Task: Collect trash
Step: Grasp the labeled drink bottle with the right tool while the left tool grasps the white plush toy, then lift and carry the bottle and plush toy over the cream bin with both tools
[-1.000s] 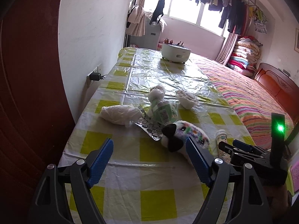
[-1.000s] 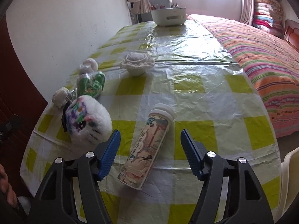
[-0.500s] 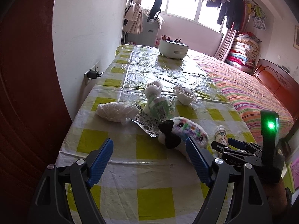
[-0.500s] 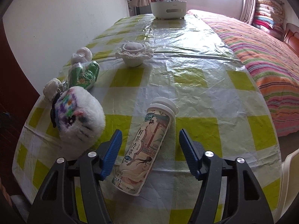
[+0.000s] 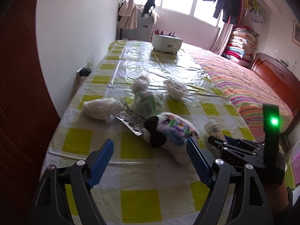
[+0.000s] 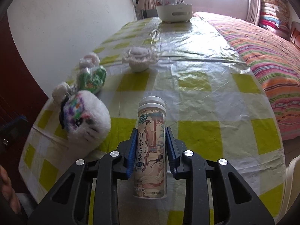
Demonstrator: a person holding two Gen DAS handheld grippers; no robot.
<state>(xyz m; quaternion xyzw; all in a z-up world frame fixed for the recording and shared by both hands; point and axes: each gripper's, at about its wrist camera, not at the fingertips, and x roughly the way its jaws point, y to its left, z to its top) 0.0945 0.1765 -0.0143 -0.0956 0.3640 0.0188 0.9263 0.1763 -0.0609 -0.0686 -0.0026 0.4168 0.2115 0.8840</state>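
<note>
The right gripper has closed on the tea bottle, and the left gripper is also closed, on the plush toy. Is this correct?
One part is wrong. The left gripper is open and holds nothing; the plush toy lies on the table beyond its fingers, as the left wrist view shows. The right gripper is indeed shut on the tea bottle.

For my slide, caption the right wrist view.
Right gripper clamps a tea bottle beside a plush toy on the checkered table.
</note>
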